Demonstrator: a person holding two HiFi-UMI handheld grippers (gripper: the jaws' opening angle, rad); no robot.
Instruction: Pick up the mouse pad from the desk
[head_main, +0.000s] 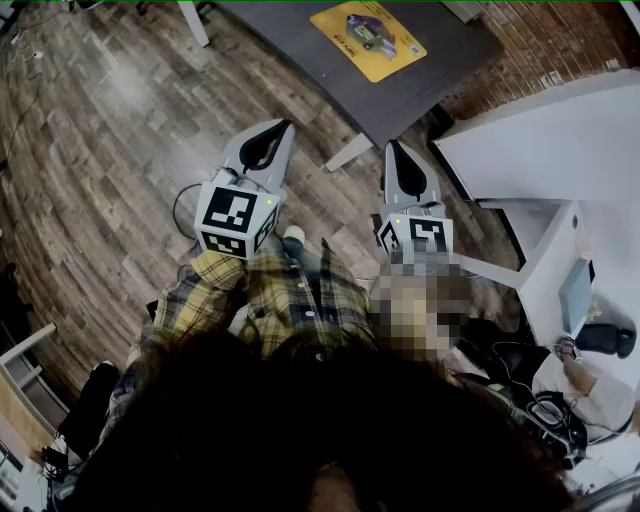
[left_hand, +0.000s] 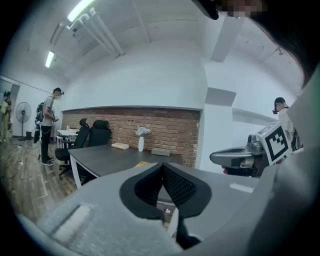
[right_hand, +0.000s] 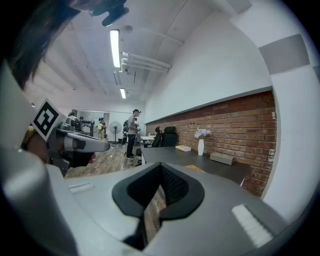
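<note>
Mouse pad (head_main: 368, 38) sits on desk (head_main: 445, 62) — left gripper (head_main: 284, 127) and right gripper (head_main: 392, 148), both closed empty, hang short over wood floor (head_main: 120, 120).

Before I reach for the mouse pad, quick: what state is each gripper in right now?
Left gripper: closed, holding nothing.
Right gripper: closed, holding nothing.

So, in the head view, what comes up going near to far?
Plaid sleeve → left tool and right tool, side by side → yellow mouse pad on the dark desk.
</note>
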